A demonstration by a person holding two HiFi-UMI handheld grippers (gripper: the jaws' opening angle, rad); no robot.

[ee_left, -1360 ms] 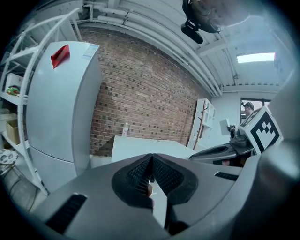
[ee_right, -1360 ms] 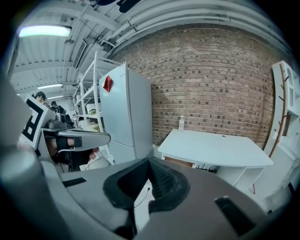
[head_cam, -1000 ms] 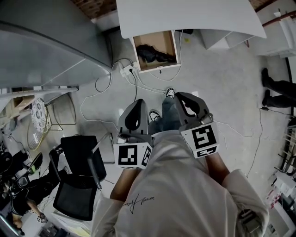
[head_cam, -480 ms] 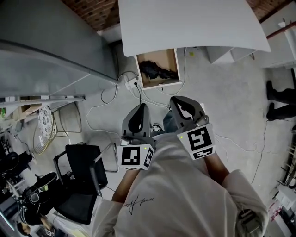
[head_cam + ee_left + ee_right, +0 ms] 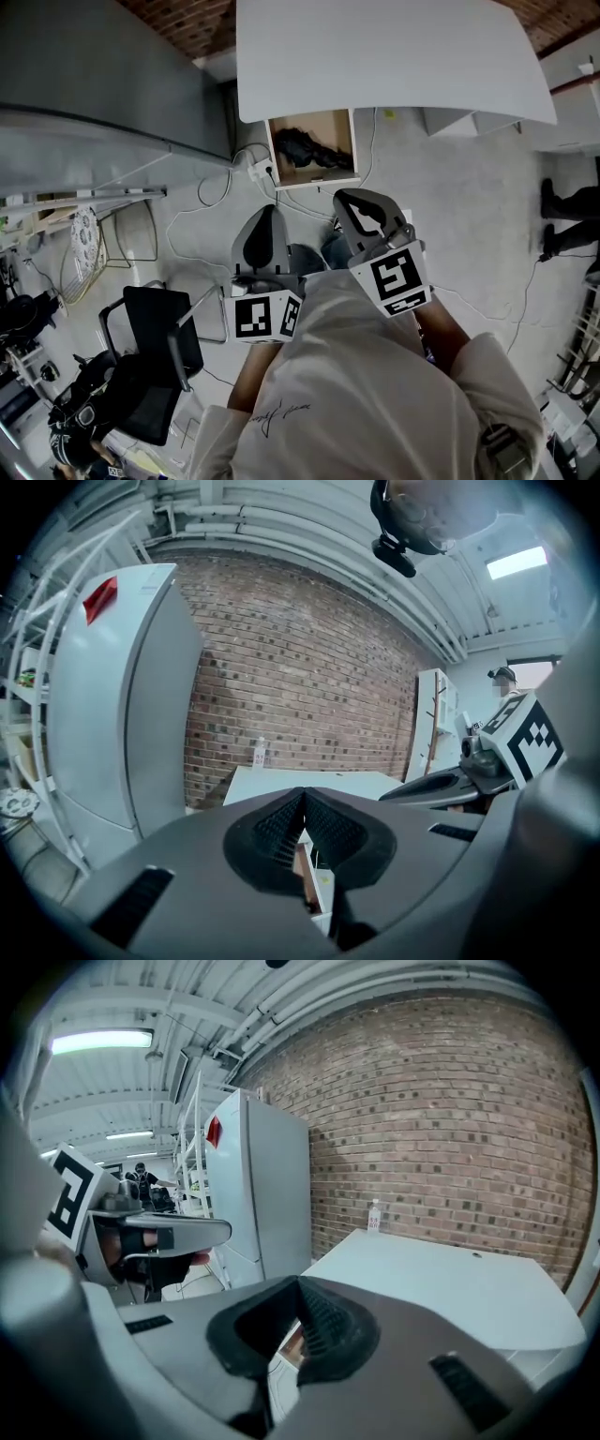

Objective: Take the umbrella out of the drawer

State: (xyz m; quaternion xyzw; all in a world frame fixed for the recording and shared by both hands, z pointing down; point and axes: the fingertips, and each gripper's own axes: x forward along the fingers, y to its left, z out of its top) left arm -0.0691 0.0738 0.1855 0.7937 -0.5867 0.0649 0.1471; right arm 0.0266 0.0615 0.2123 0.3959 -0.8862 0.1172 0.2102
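- Seen from above, an open wooden drawer (image 5: 349,141) sits under the near edge of a white table (image 5: 394,56), in the upper centre of the frame.
- A black folded umbrella (image 5: 305,150) lies inside the drawer.
- The left gripper (image 5: 267,214), at centre frame, points toward the drawer and is apart from it. Its jaws are pressed together with nothing between them.
- The right gripper (image 5: 352,199), just to its right, is nearer the drawer front. Its jaws are also together and empty.
- A black chair (image 5: 155,337) stands at lower left.
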